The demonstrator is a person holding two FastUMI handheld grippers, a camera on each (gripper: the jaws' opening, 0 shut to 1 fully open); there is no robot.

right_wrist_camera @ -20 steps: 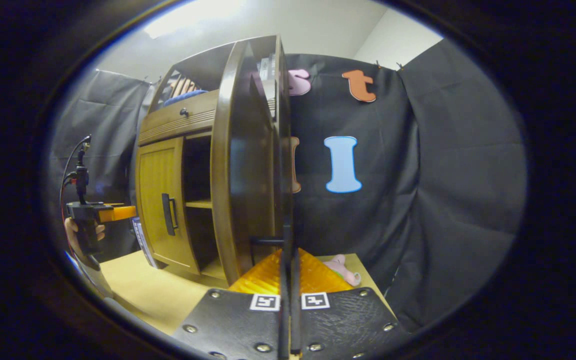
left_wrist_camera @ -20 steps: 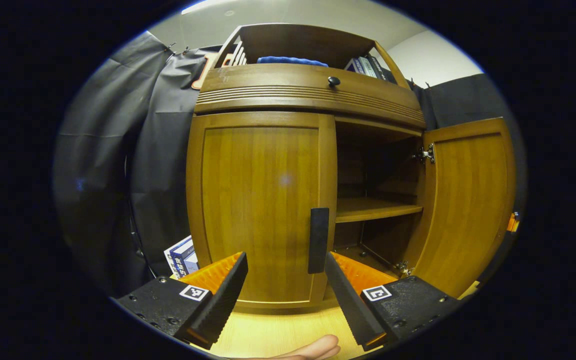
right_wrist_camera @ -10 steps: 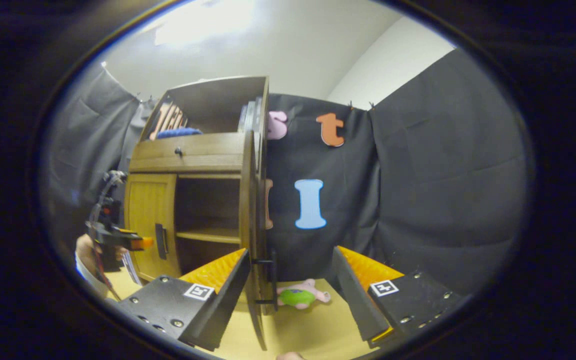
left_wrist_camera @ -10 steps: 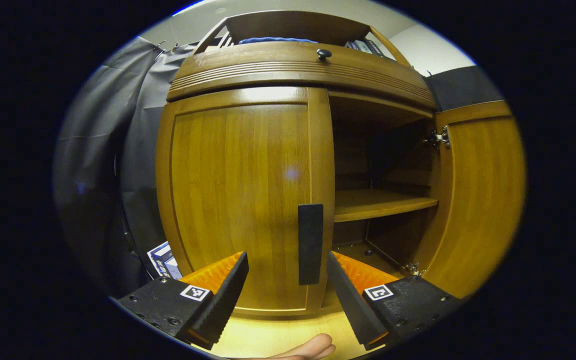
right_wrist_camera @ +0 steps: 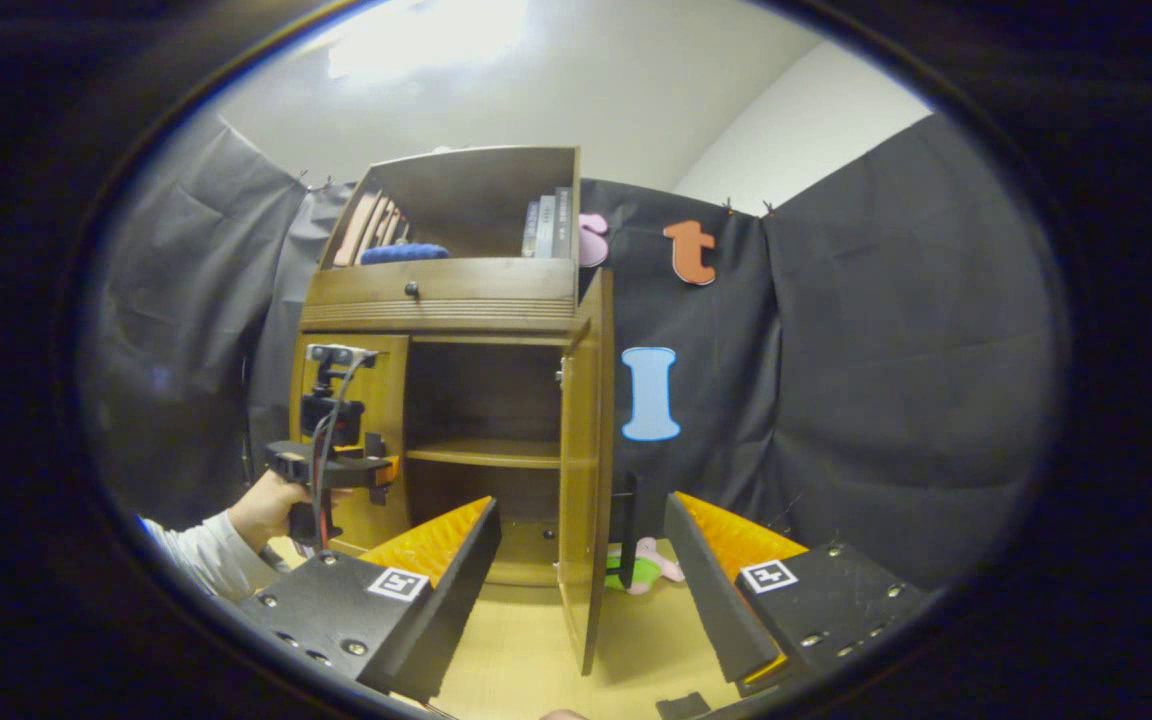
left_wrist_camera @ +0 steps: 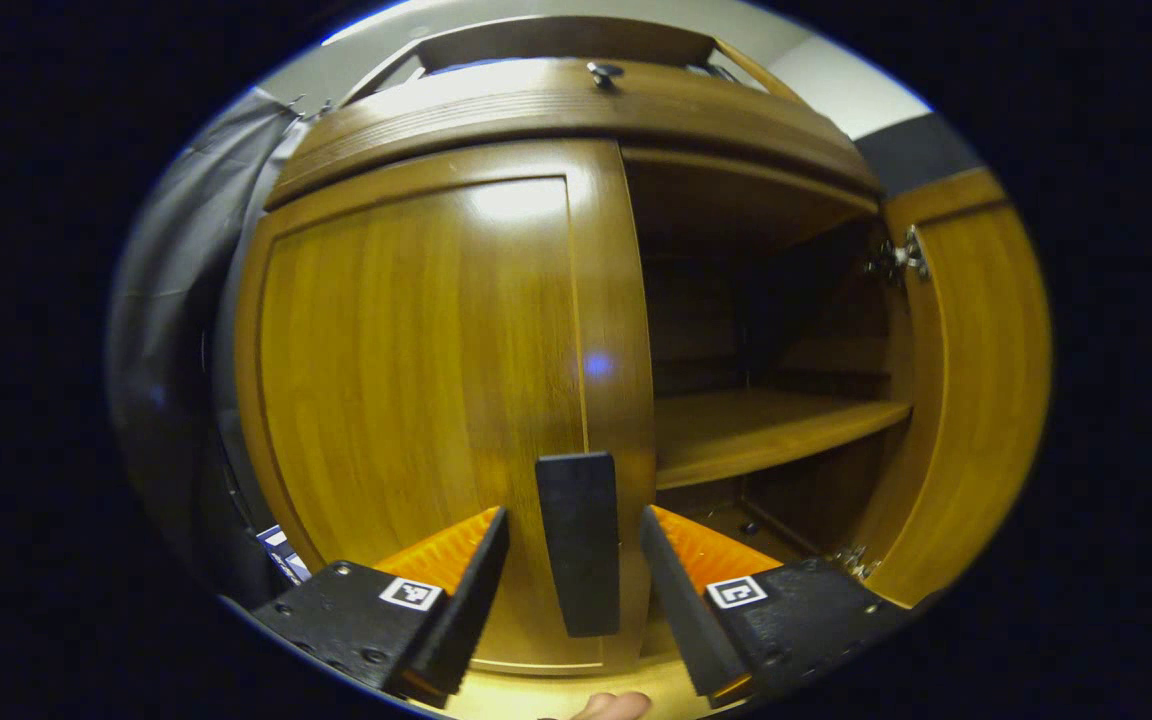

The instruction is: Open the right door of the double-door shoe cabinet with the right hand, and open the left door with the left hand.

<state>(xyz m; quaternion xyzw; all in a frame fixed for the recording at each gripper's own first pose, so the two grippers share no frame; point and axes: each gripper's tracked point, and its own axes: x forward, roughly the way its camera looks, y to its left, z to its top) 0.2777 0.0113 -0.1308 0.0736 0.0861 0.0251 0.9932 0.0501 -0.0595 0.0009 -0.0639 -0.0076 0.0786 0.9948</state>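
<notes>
Now the cabinet (right_wrist_camera: 456, 300) stands at the worktop's (right_wrist_camera: 526, 650) back edge, right door (right_wrist_camera: 584, 470) swung open, left door (left_wrist_camera: 416, 400) shut. Its handle (left_wrist_camera: 578, 545) sits between the spread left claw's (left_wrist_camera: 571, 580) fingers, untouched. Nearer the front edge, the right claw (right_wrist_camera: 581, 590) is spread too, clear of the right door.

Your left gripper (left_wrist_camera: 571, 590) sits right in front of the closed wooden left door (left_wrist_camera: 416, 400), its dark bar handle (left_wrist_camera: 578, 543) btwn the spread fingers, not touching. Wooden right door (right_wrist_camera: 586, 460) stands swung out; wooden shelf (left_wrist_camera: 766, 425) inside the cabinet behind it. Your right gripper (right_wrist_camera: 581, 590) is back from that door's edge, fingers apart. Pink-green plush toy (right_wrist_camera: 651, 565) on the floor behind that door.
</notes>
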